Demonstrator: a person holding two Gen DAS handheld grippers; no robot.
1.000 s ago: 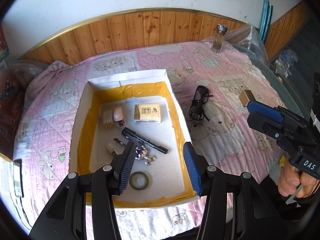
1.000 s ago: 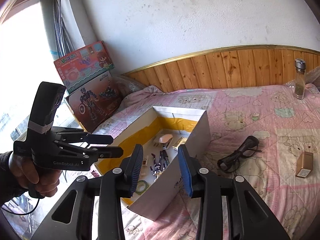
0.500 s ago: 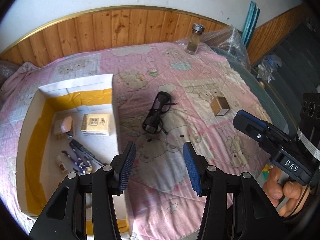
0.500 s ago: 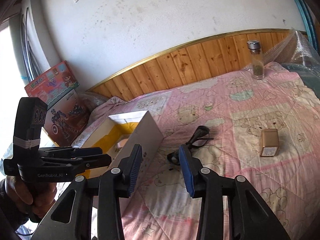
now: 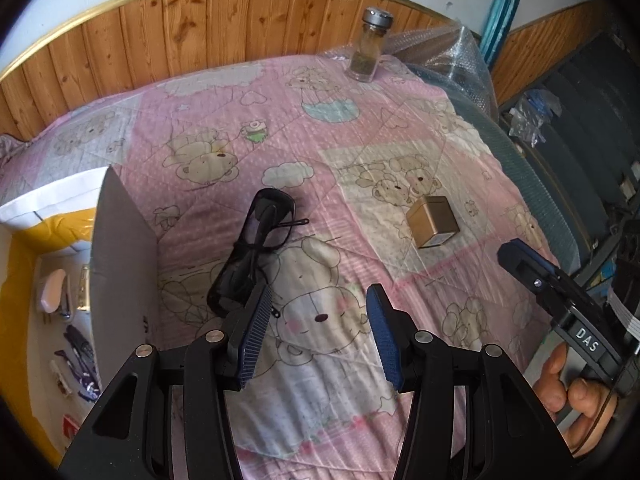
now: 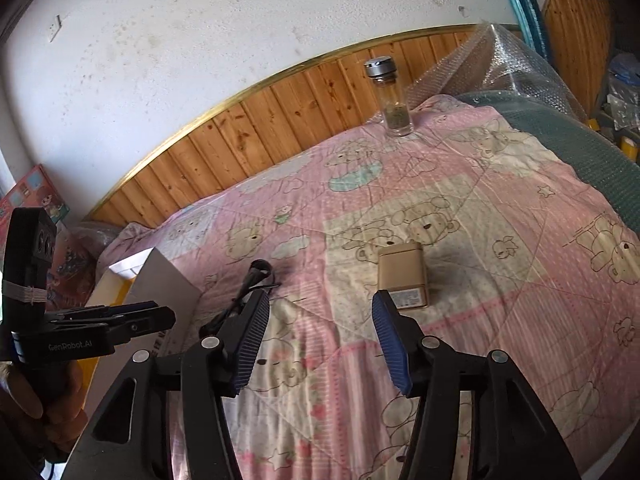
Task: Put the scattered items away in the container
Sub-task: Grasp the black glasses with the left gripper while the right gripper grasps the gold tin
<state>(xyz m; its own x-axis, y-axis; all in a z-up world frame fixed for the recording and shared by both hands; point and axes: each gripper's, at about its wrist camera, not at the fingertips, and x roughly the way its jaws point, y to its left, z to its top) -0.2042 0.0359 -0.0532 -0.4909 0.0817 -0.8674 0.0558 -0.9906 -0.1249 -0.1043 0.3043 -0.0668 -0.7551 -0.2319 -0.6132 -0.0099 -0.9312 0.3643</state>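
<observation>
Quick count of what's on the bed: one pair of black glasses, one small gold box, one glass jar up at the far edge, one white container at the left edge. Inside it, one white stapler-looking thing, the rest too cut off to count.

Your dark glasses lie folded on the bed beside the white, yellow-lined box; the gold tin probably lies on its side, well apart
</observation>
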